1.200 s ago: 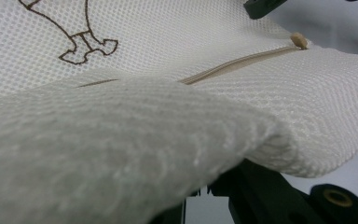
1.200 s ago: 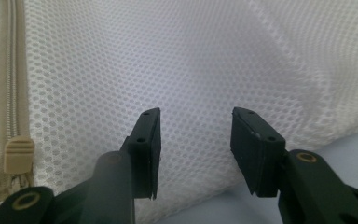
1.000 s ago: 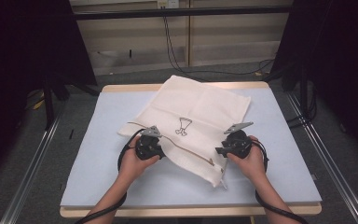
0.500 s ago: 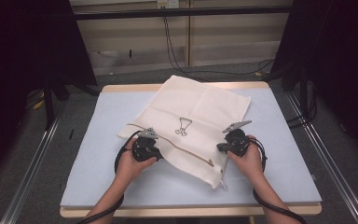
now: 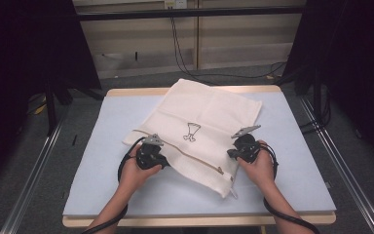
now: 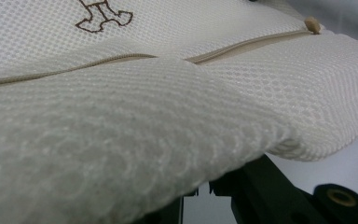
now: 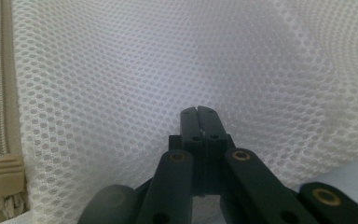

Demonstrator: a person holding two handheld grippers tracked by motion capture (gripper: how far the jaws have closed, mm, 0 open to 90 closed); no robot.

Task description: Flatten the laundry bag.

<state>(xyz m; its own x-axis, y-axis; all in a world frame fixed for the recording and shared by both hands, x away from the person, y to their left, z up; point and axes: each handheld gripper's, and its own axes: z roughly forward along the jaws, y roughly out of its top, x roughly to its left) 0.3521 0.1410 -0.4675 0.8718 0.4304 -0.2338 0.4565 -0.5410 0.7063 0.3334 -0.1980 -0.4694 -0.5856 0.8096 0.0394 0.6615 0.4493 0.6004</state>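
A cream mesh bag (image 5: 209,117) lies askew on the pale blue table mat (image 5: 117,122), a small brown emblem (image 5: 191,131) on its top and a tan zipper (image 5: 199,161) across its near part. My left gripper (image 5: 164,159) is shut on the bag's near left edge; in the left gripper view a thick fold of mesh (image 6: 121,140) drapes over the jaws and hides their tips. My right gripper (image 5: 230,154) is at the bag's right edge. Its jaws (image 7: 198,112) are pressed together with a thin mesh layer (image 7: 121,70) at the tips. The zipper pull (image 7: 7,175) lies to their left.
The mat's wooden front edge (image 5: 199,220) runs just before the person's forearms. Metal rails (image 5: 34,165) flank the table on both sides, and cables (image 5: 185,58) trail on the floor behind it. Bare mat lies left and right of the bag.
Both hands have stayed almost where they were at the bag's two edges. The bag lies in the same place.
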